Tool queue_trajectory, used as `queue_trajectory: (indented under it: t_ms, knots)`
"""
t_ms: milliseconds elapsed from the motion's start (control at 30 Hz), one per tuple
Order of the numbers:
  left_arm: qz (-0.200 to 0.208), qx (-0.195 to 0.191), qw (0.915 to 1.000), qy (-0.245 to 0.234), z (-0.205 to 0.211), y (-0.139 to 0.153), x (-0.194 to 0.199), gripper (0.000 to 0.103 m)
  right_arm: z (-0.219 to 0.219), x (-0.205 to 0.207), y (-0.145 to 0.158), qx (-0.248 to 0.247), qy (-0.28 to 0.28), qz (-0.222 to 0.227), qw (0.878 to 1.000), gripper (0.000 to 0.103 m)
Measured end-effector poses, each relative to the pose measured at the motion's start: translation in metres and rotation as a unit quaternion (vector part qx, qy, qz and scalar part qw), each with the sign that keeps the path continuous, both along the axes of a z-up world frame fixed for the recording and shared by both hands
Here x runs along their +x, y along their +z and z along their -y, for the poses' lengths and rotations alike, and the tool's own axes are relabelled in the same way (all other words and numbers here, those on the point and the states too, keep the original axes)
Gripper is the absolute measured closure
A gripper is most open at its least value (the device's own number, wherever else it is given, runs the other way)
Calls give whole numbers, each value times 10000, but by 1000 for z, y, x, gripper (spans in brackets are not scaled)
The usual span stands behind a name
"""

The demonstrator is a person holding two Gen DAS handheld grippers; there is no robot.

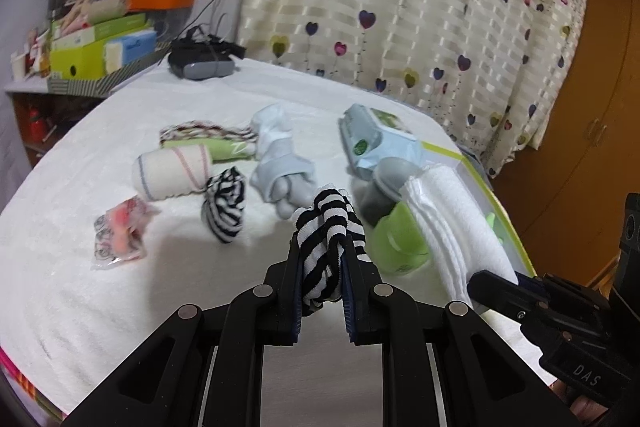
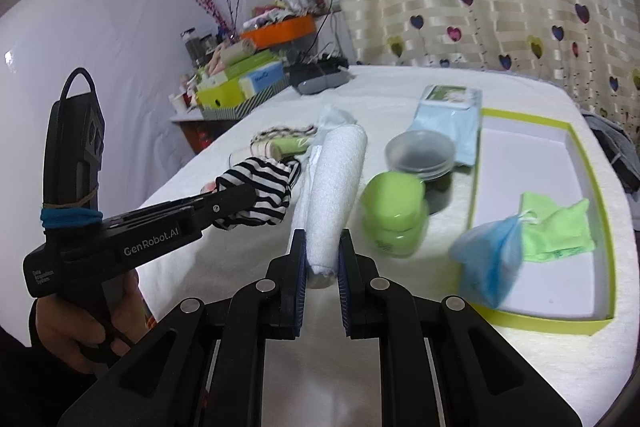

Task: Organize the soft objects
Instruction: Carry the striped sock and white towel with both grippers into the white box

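Observation:
My left gripper point(image 1: 323, 247) is shut on a black-and-white striped sock point(image 1: 326, 227), held above the white bed cover; it also shows in the right wrist view point(image 2: 260, 195). My right gripper point(image 2: 323, 247) is shut on a rolled white towel point(image 2: 336, 187), seen in the left wrist view point(image 1: 452, 223) beside the left gripper. A second striped sock point(image 1: 225, 207), a grey sock bundle point(image 1: 282, 179), a white bandage roll point(image 1: 172, 173) and a green roll point(image 1: 224, 149) lie on the bed. The lime-rimmed box point(image 2: 600, 183) holds a blue pouch point(image 2: 490, 259) and a green cloth point(image 2: 556, 227).
A green jar point(image 2: 396, 219), a clear tub point(image 2: 420, 151) and a wipes pack point(image 2: 448, 115) stand between the towel and the box. A small plastic packet point(image 1: 118, 231) lies at the left. A headset point(image 1: 200, 61) sits at the far edge; a cluttered shelf point(image 1: 100, 43) stands beyond.

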State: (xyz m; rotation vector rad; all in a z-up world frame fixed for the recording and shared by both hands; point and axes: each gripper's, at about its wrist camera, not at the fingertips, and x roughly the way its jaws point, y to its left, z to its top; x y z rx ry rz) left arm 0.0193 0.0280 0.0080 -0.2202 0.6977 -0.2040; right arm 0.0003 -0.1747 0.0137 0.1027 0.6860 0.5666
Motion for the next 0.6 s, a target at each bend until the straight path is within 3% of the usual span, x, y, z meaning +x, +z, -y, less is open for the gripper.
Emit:
queue_trajectory:
  t_ms: [600]
  knots:
    - [363,94,9974,-623,60,33,3,88,61,-3,20,177,-724,320,9967,88]
